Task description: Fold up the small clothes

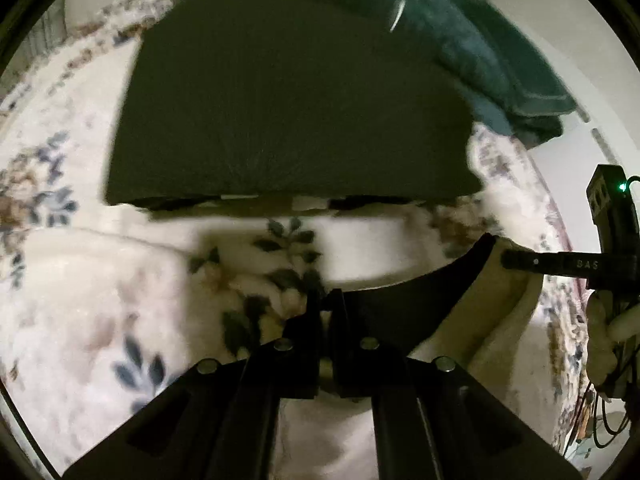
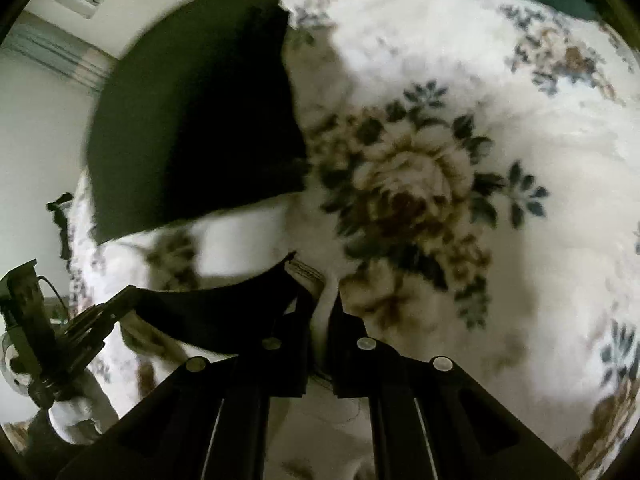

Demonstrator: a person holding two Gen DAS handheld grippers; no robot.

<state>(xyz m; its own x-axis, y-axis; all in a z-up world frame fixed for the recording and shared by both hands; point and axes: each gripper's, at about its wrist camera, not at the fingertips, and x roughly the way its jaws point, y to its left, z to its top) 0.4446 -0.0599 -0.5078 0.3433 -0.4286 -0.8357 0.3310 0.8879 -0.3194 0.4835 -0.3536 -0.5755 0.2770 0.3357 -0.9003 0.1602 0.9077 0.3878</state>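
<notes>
Both tools, left (image 1: 326,300) and right (image 2: 326,300), are clamped on a dark garment's (image 1: 420,296) edge, stretched between them above a floral blanket (image 1: 100,300); folded dark clothes (image 1: 288,100) and teal towel (image 1: 492,48) lie beyond

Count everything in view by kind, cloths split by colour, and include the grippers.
Dark cloths: 2, flat dark cloth and held dark cloth
Teal cloth pile: 1
Floral blanket: 1
Grippers: 2, left gripper and right gripper
Total: 6
</notes>
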